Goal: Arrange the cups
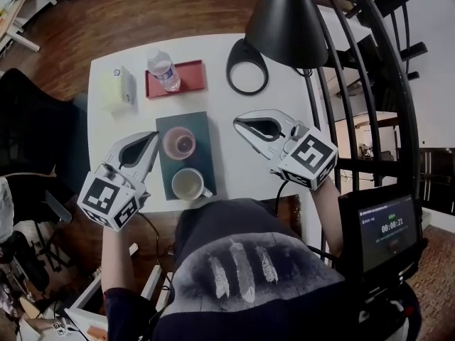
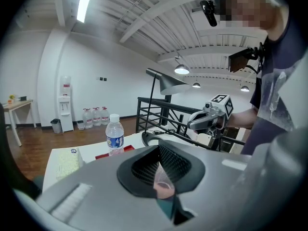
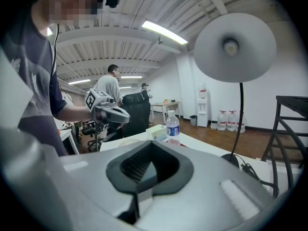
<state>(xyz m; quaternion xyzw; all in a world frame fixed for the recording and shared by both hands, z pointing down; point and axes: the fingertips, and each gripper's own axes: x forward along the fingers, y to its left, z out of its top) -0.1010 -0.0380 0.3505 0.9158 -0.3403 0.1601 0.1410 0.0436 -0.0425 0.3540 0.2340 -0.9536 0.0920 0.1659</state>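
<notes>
a white tabletop (image 1: 234, 169), seen from above, with a person seated at its near edge and holding a claw in each hand. at the far left lay a pale yellow tissue pack (image 1: 117, 89). nearer the person, the left claw (image 1: 151, 139) had its jaws pressed together with nothing between them, and its tip was at the left edge of a dark green mat (image 1: 202, 130). behind it, a red tray (image 1: 193, 77) carried a clear water bottle (image 1: 164, 70), which stood upright. the mat lay in the middle of the tabletop and held both cups. a pink cup (image 1: 179, 143) stood on the far half, just beside the left claw's tip. a white mug (image 1: 188, 184) stood on the near half with its handle to the right, close to the pink cup but not touching it. right of the mat, the right claw (image 1: 240, 123) was also closed and empty, and it pointed left toward the mat from well apart. behind it rested the black ring base (image 1: 247, 89) of a lamp, with the black shade (image 1: 284, 16) overhead.
</notes>
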